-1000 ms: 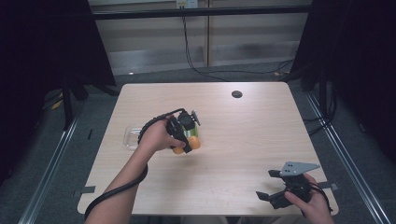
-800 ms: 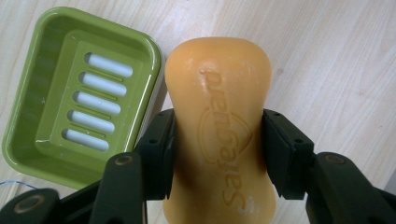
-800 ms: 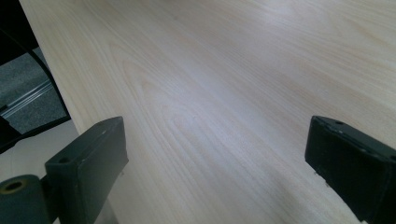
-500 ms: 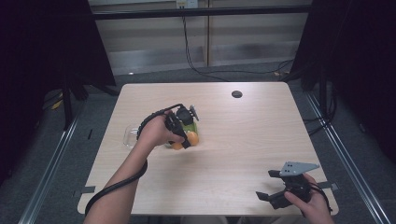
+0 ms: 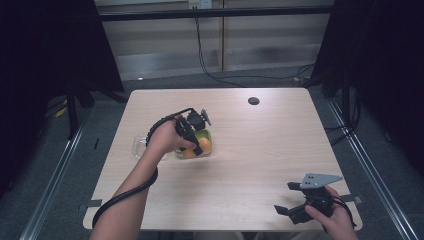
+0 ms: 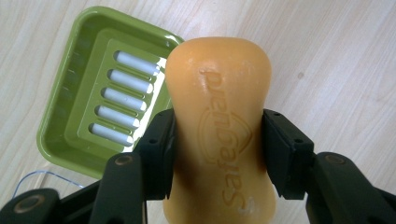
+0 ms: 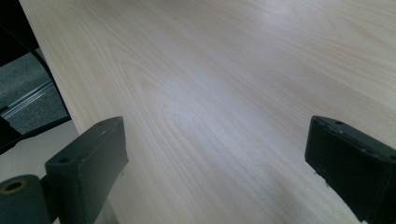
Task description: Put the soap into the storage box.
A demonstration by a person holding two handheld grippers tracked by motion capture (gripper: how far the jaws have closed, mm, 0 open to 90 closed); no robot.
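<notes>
1. The left hand-held gripper [image 6: 217,154] is clamping an orange soap bar [image 6: 218,121] above the bench [image 5: 260,150].
2. The green soap dish [image 6: 70,112] is lying just left; lowering the bar in seems next.
3. The right hand-held gripper [image 7: 215,158] is gaping wide, empty, near right.

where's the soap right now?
The soap is clamped between the left gripper jaws, held above the table just beside the green soap dish; in the high view it sits left of centre.
</notes>
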